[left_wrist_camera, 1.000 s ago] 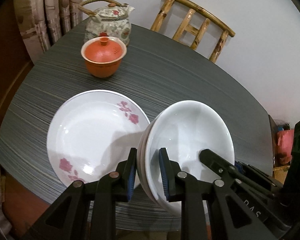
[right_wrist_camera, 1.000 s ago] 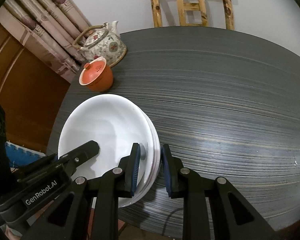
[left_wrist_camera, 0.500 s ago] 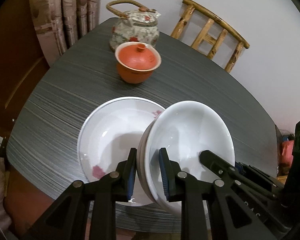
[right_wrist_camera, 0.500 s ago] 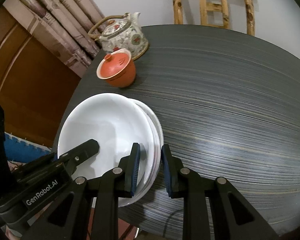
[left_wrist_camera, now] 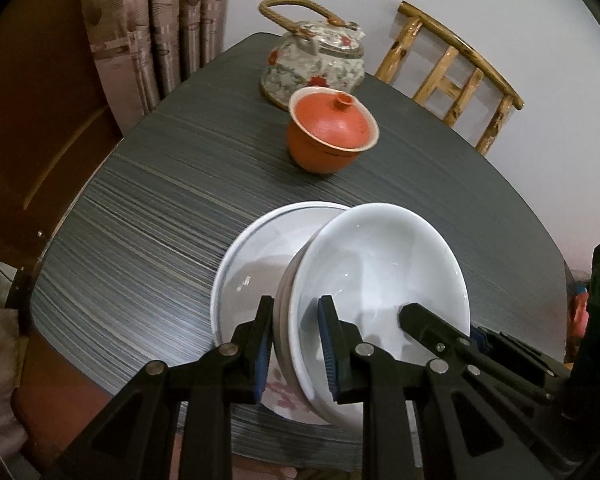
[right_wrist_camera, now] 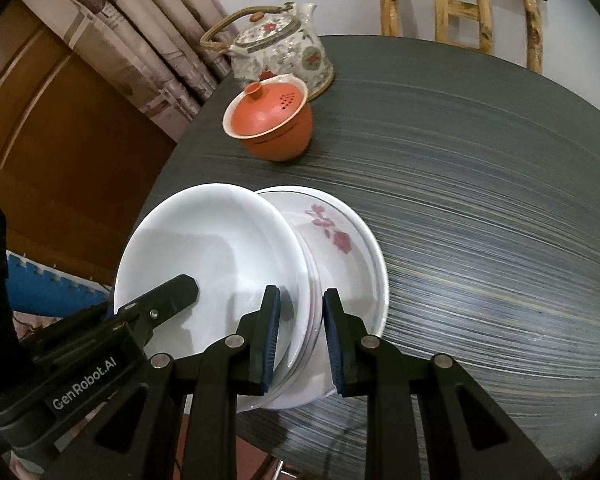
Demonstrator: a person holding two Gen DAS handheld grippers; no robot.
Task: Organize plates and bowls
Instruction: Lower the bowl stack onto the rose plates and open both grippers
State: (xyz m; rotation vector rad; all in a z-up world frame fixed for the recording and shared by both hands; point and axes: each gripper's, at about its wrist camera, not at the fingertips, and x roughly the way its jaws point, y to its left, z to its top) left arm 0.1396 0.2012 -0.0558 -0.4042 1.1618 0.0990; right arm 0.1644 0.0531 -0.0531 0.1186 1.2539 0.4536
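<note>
I hold a small stack of plain white bowls [left_wrist_camera: 380, 272] [right_wrist_camera: 212, 256] between both grippers, above a flowered white plate [left_wrist_camera: 252, 264] [right_wrist_camera: 340, 240] that lies on the dark striped table [left_wrist_camera: 160, 220] [right_wrist_camera: 480, 200]. My left gripper [left_wrist_camera: 296, 344] is shut on the stack's left rim. My right gripper [right_wrist_camera: 300, 336] is shut on its right rim. Each view shows the other gripper's finger resting inside the top bowl. The stack hides much of the plate, and I cannot tell whether it touches the plate.
An orange lidded cup [left_wrist_camera: 332, 136] [right_wrist_camera: 268, 120] stands beyond the plate, with a flowered teapot [left_wrist_camera: 312, 60] [right_wrist_camera: 280, 52] behind it. A bamboo chair [left_wrist_camera: 456, 88] [right_wrist_camera: 460, 4] stands at the far edge. Curtains [left_wrist_camera: 152, 40] and a brown wooden panel [right_wrist_camera: 60, 132] are on the left.
Both grippers carried the bowl stack leftward, so it went from beside the flowered plate to over it. The cup and teapot appear closer. The jaws kept their hold.
</note>
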